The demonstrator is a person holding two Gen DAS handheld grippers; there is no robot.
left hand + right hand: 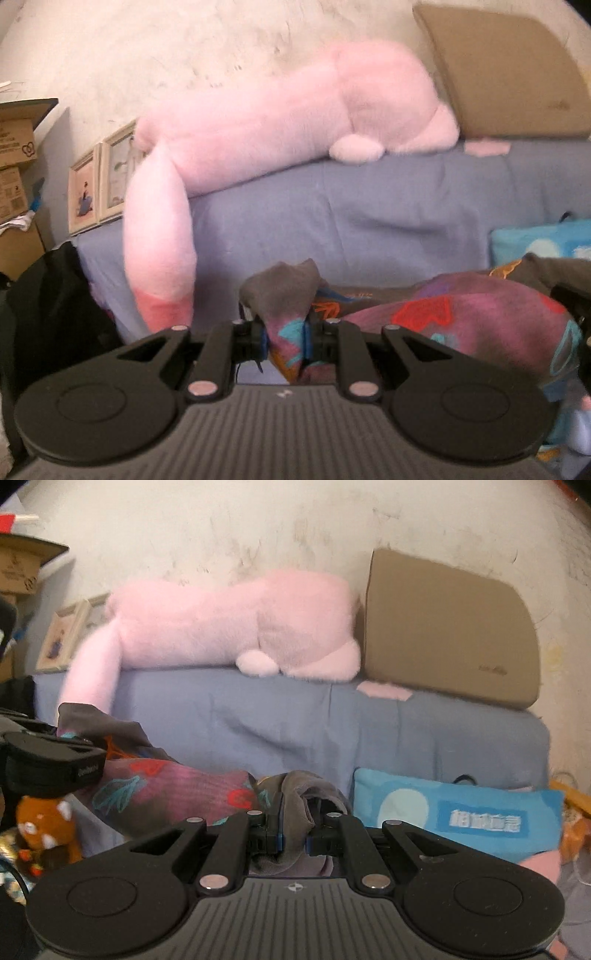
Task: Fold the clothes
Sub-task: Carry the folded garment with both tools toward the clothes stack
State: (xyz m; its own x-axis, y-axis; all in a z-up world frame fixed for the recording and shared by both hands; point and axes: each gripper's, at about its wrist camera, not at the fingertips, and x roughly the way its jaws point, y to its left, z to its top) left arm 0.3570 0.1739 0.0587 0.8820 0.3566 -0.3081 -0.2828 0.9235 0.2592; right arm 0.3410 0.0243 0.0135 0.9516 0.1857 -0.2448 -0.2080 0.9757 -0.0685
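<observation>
We have left hand-held gripper (284, 341) and right hand-held gripper (293, 836) each clamped on patterned garment (480, 314), lifted between them; no fold visible, folding mostly ahead, we judge.

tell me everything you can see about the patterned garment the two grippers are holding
The garment is soft, thin-looking fabric, grey on one face and purple-pink on the other, printed with red hearts, teal leaf outlines and orange lines. It is crumpled, not yet folded, and hangs slack between the two grippers in front of the blue-covered sofa. The left gripper pinches one bunched corner, the right gripper another, grey side out. Its lower part is hidden.
</observation>
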